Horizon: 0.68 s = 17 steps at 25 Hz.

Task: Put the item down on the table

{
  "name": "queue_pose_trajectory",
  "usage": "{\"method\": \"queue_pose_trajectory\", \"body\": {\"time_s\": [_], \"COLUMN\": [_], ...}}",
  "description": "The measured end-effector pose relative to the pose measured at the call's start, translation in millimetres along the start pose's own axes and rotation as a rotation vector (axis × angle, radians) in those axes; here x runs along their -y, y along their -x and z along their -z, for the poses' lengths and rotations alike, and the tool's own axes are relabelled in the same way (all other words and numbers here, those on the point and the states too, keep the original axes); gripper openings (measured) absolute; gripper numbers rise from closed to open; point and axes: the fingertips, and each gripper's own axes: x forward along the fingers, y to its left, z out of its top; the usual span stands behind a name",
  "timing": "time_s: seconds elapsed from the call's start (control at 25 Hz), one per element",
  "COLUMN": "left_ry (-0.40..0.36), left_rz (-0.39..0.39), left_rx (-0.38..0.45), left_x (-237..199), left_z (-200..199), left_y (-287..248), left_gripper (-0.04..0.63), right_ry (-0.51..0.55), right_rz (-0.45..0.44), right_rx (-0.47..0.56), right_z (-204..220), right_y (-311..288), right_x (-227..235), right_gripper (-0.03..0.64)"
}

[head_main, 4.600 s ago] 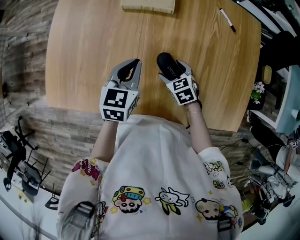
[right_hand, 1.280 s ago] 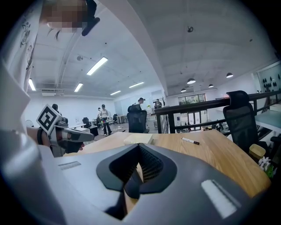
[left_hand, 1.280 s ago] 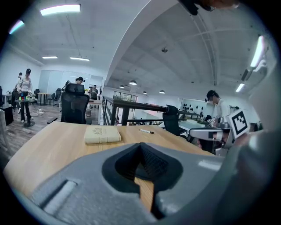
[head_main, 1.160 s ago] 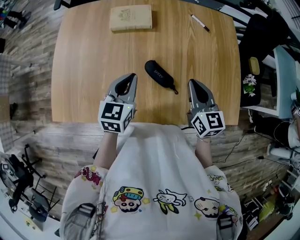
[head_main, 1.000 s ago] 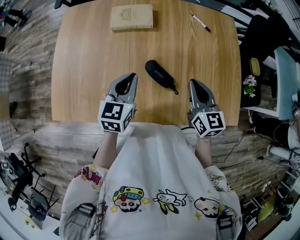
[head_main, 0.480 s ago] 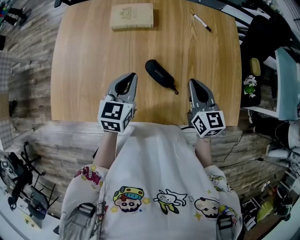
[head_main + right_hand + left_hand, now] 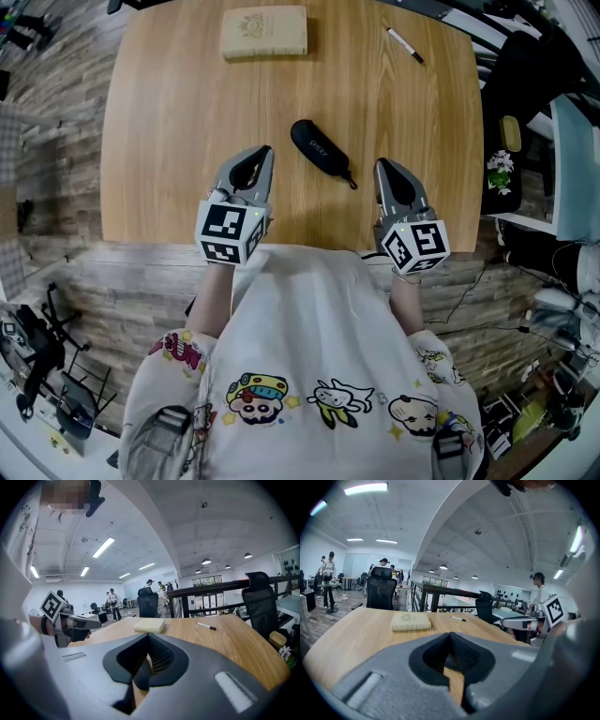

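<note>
A black glasses case (image 7: 317, 148) lies flat on the wooden table (image 7: 178, 112), its short cord trailing toward me. No gripper touches it. My left gripper (image 7: 268, 151) rests near the table's front edge, left of the case, shut with nothing in it. My right gripper (image 7: 380, 165) sits to the case's right, a little nearer to me, also shut and empty. In the left gripper view the jaw tips (image 7: 450, 634) meet over bare wood. The right gripper view shows the same closed tips (image 7: 148, 636), with the left gripper (image 7: 70, 620) off to the side.
A beige book-like block (image 7: 264, 34) lies at the table's far edge and a pen (image 7: 405, 45) at the far right. Office chairs, railings and people stand beyond the table. Clutter and cables fill the floor on the right.
In the oldest frame my right gripper was on the case. Now the case lies free on the table and that gripper has drawn back to the right. Nothing has moved in the last second.
</note>
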Motion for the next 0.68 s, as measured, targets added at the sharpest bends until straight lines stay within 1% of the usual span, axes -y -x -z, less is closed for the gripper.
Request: {"method": "queue_pose_trajectory", "body": {"time_s": [0.68], "left_ry": [0.005], "left_rz": [-0.011], "left_rx": [-0.001], "left_x": [-10.0], "left_z": [1.5], "left_y": [2.5], "left_gripper": [0.002], "right_ry": [-0.004], "right_rz": [-0.019], "right_rx": [-0.01], "right_z": [1.1], "right_y": [-12.2], "right_x": [-5.8], "right_gripper": [0.009]}}
